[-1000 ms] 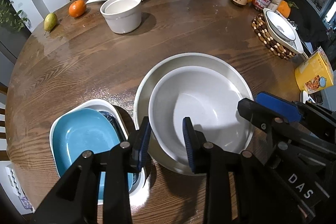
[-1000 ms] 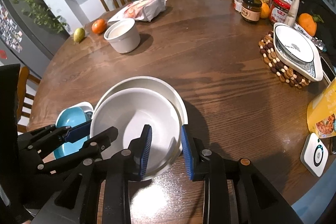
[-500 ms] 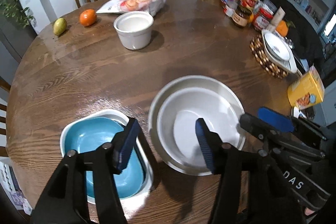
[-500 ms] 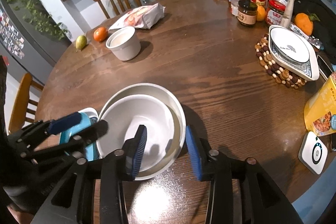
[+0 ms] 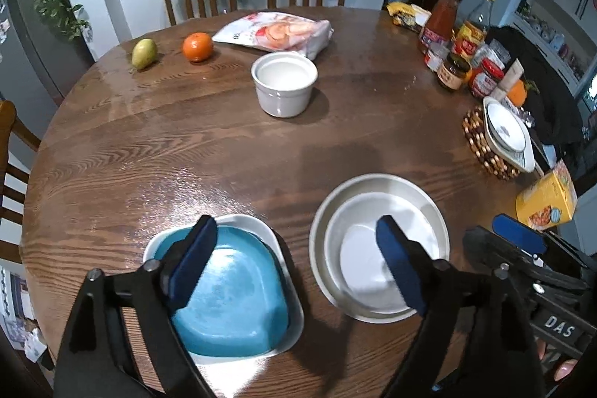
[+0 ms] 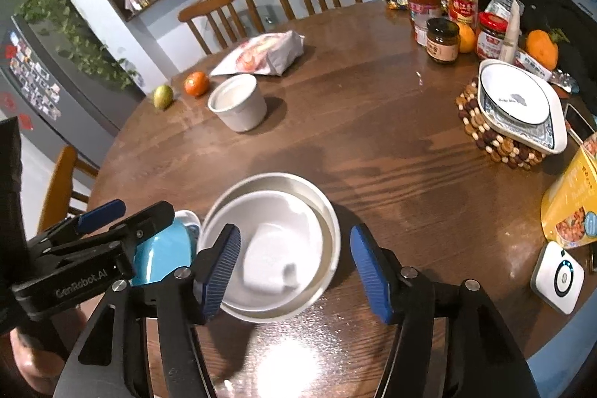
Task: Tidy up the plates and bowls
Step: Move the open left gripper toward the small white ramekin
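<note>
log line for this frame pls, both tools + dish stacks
left tool: open, jaws just widened, empty | right tool: open, jaws just widened, empty | white bowl: nested in larger bowl | blue dish: in white dish

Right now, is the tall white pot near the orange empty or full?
Cannot tell for sure. The tall white pot stands upright, and its inside shows only plain white in both views, either a bare bottom or a pale filling.

Bare round wooden table lies open between the near dishes and the white ramekin. Close in, the nested white bowls and blue dish sit side by side, a narrow gap between. Jars, trivet dish and yellow box crowd the right edge.
</note>
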`<move>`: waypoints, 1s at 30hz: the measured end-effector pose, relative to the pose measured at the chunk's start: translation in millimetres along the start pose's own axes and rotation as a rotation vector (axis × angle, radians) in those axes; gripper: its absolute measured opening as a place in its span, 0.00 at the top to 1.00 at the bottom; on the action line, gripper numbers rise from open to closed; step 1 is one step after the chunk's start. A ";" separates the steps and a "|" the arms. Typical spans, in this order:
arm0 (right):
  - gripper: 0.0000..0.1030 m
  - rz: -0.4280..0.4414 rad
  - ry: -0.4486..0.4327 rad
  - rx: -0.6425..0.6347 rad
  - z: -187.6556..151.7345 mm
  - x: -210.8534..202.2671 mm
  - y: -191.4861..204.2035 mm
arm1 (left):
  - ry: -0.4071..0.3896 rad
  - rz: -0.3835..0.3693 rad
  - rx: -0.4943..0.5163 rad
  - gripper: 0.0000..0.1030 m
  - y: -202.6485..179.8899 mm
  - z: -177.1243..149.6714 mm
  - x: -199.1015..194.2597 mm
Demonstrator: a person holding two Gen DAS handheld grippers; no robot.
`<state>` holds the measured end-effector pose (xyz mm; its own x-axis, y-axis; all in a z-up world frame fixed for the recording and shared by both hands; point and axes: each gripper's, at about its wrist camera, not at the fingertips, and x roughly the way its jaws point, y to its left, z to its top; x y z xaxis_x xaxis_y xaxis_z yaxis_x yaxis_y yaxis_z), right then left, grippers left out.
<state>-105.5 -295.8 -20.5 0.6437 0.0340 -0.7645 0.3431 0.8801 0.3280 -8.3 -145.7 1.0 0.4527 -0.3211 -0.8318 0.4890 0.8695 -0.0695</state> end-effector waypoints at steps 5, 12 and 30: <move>0.34 0.032 -0.012 -0.004 6.1 -7.2 0.1 | -0.025 0.013 -0.048 0.01 15.5 8.8 -8.3; 0.33 0.054 -0.035 0.006 22.1 -18.8 -0.8 | -0.072 0.067 -0.071 0.01 24.8 23.4 -23.2; 0.33 0.047 -0.137 -0.100 76.9 -45.6 26.4 | -0.246 0.119 0.019 0.01 12.1 72.4 -57.0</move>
<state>-73.2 -310.4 65.7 0.7468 0.0180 -0.6648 0.2445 0.9222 0.2996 25.8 -144.1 87.5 0.6742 -0.3002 -0.6747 0.4343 0.9001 0.0334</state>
